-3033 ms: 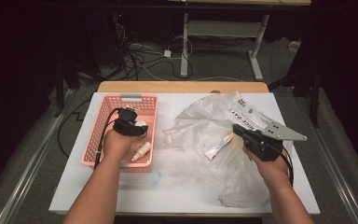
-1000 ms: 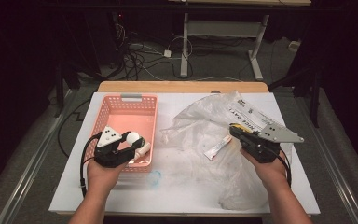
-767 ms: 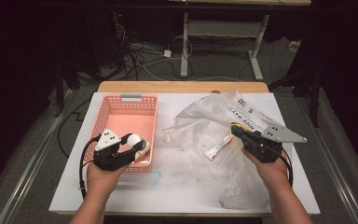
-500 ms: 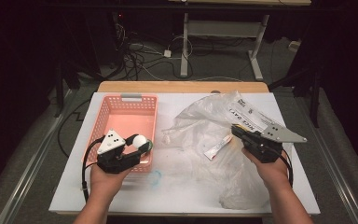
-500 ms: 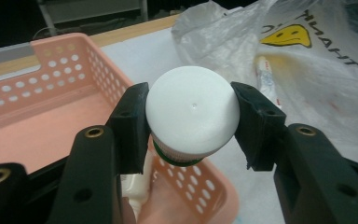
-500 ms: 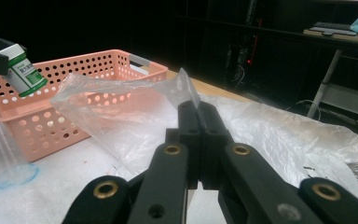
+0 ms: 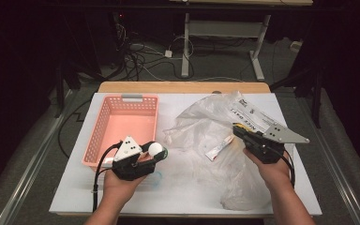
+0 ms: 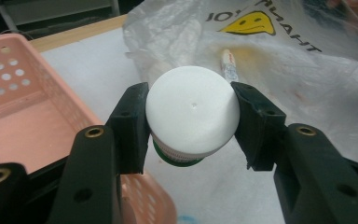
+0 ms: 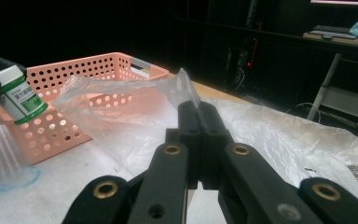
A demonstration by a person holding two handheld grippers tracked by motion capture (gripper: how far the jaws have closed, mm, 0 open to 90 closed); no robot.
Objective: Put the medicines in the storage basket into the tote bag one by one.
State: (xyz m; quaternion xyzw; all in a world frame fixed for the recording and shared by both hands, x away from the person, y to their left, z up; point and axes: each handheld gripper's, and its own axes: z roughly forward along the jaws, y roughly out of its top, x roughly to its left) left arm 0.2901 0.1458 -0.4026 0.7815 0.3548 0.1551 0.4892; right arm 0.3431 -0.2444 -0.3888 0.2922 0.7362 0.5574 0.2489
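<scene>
Left claw clamps white-capped, green-labelled bottle beside pink perforated plastic basket; right claw pinches clear plastic bag closed on its film. Advise levelling bottle towards bag mouth

I see a small white bottle with a white round cap and a green-and-white label, lifted off the table just past the near right corner of the pink basket. Its cap end faces the left gripper view. I see the clear plastic bag lying crumpled on the white table, one fold raised.
</scene>
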